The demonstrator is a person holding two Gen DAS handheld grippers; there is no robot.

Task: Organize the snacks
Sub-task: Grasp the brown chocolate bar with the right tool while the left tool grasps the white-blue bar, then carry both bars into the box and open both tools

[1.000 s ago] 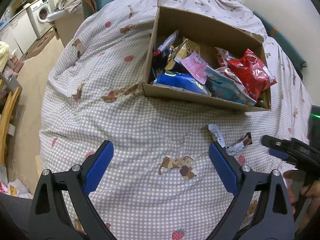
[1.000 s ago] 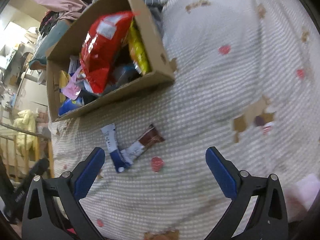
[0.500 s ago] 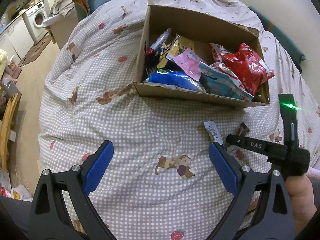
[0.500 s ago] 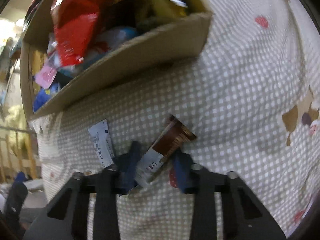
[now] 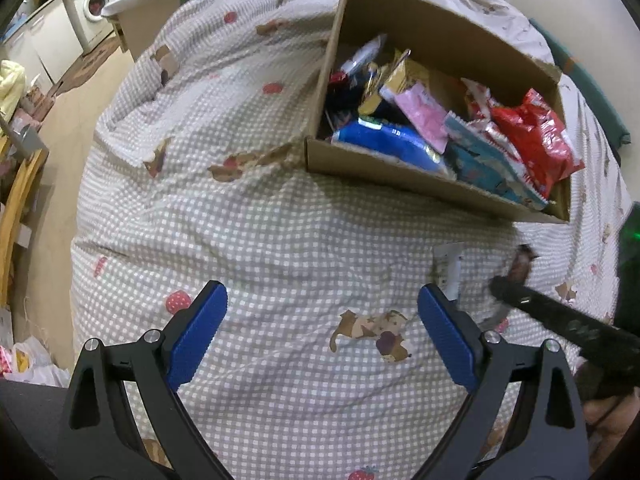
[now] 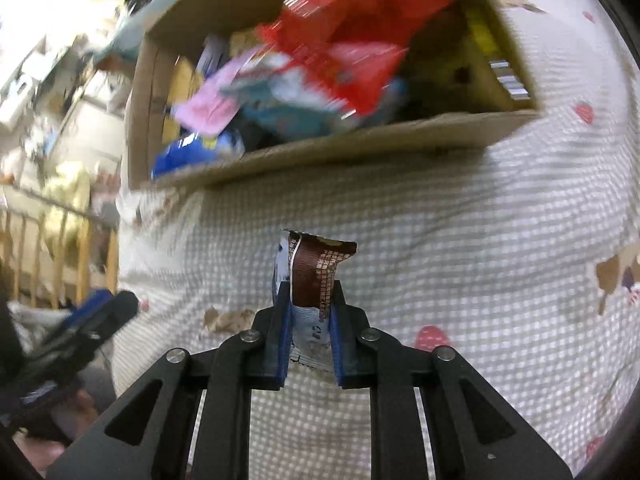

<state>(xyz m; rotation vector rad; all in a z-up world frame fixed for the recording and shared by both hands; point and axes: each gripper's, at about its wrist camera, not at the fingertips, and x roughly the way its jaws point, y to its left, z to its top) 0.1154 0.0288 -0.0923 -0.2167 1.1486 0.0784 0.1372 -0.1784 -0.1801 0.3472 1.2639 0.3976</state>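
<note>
My right gripper point(image 6: 310, 304) is shut on a brown and white snack bar point(image 6: 314, 276), lifted a little off the checked bedspread; the bar's brown end point(image 5: 522, 260) also shows in the left wrist view. A white snack packet point(image 5: 448, 266) lies on the bedspread just beyond my left gripper's right finger. My left gripper point(image 5: 320, 320) hangs open over the bedspread with nothing between its fingers. The cardboard box point(image 5: 400, 178) point(image 6: 340, 148) sits beyond, filled with several snack bags, among them a red bag point(image 5: 536, 140) point(image 6: 344, 52) and a blue one point(image 5: 384, 142).
The bed's checked cover point(image 5: 260, 240) spreads around the box. A washing machine point(image 5: 90, 12) and floor lie far left. Wooden rails point(image 6: 48, 256) stand beside the bed. A person's hand point(image 5: 612, 432) holds the right gripper's handle at the lower right.
My right gripper came down on the brown bar, shut on it and raised it toward the box. The left gripper sank slightly and stayed open.
</note>
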